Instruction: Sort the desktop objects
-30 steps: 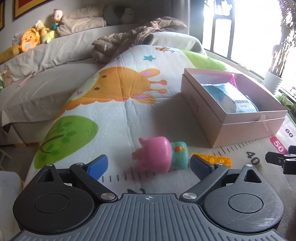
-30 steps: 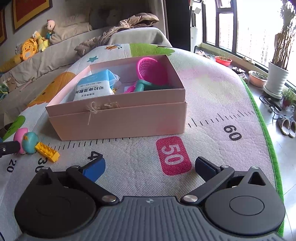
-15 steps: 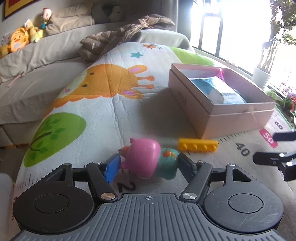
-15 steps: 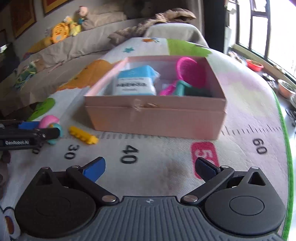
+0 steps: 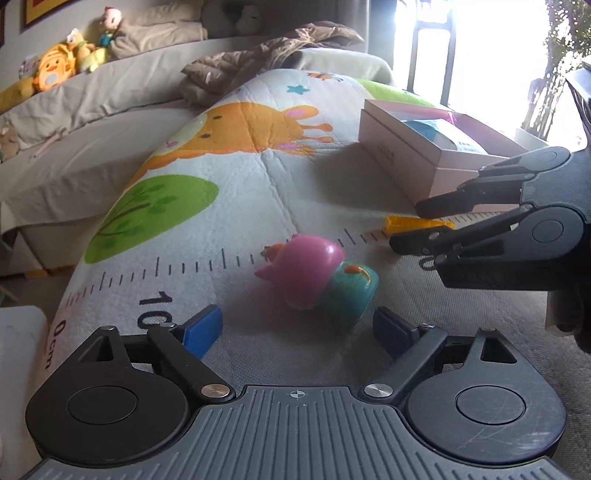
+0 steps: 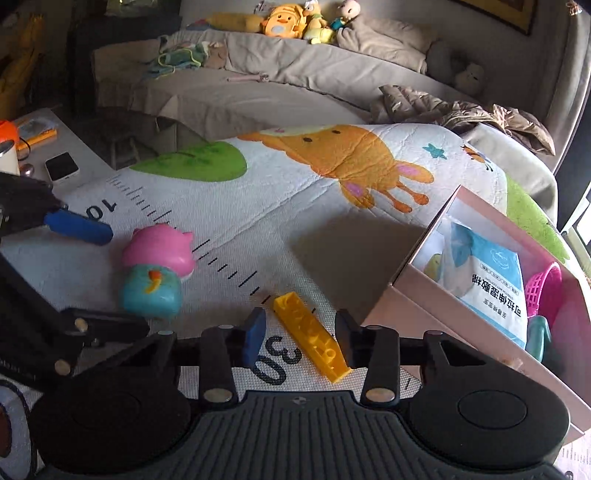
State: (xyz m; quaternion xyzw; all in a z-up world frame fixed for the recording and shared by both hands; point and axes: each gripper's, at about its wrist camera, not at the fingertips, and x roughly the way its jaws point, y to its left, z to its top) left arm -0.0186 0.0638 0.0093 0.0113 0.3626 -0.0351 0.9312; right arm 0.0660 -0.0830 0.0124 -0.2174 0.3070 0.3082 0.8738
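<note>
A pink and teal pig toy (image 5: 317,275) lies on the mat, just ahead of my open left gripper (image 5: 299,328); it also shows in the right wrist view (image 6: 155,269). A yellow brick (image 6: 310,330) lies between the fingers of my right gripper (image 6: 301,334), which is partly closed around it with small gaps on both sides. The brick shows in the left wrist view (image 5: 417,223) behind the right gripper (image 5: 406,225). The pink box (image 6: 413,295) holds a blue wipes pack (image 6: 487,273) and a pink basket (image 6: 543,288).
The cartoon ruler mat (image 5: 229,155) covers the surface. A sofa with plush toys (image 6: 288,22) and a brown jacket (image 5: 266,55) lies behind. A side table with small items (image 6: 55,162) stands left in the right wrist view.
The left gripper opened wider and drew back from the pig toy. The right gripper swung left to the yellow brick and narrowed its fingers around it.
</note>
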